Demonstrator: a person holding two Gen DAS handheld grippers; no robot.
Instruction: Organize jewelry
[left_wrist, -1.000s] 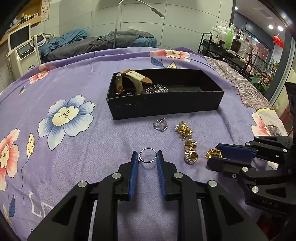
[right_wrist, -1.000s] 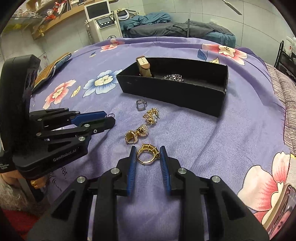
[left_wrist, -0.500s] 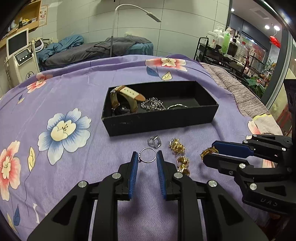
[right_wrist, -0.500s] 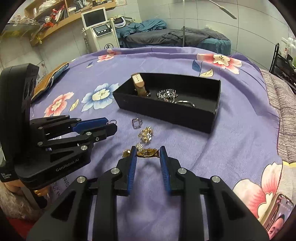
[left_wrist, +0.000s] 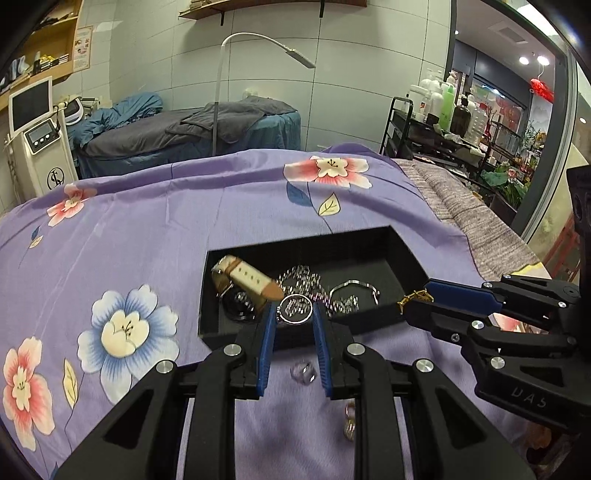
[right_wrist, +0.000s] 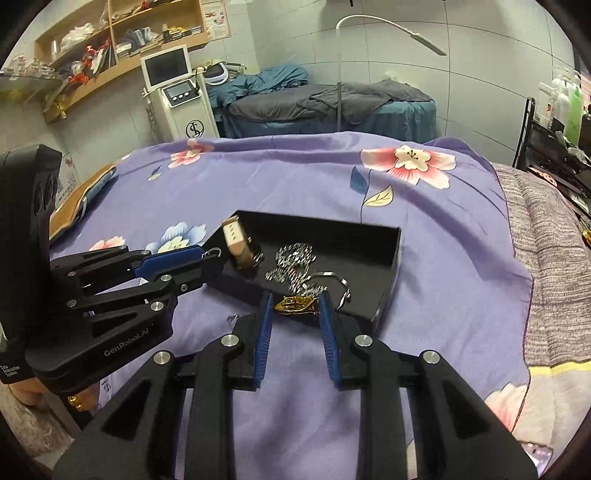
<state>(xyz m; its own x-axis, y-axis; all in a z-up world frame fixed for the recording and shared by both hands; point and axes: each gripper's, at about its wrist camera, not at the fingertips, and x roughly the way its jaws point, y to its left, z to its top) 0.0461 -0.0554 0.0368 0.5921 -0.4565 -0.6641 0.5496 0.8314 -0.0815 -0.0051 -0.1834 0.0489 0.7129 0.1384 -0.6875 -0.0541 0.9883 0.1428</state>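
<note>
On the left the purple flowered bedsheet covers the bed. The left hand-held gripper is clamped on a thin silver ring, which hangs in the air between its blue pads, over the near wall of the black box.

Inside the box lies a watch with a cream strap at the left end. Beside it is a silver chain, and then a silver bangle more to the right. On the sheet, in front of the box, a clear ring is seen between the left fingers, and a small gold piece lies near it, blurred.

On the right, the right hand-held gripper is clamped on a gold ring, lifted over the near edge of the box. In the left wrist view, this gold ring sticks out at the tip of the right hand-held gripper, just beside the right end of the box.
</note>
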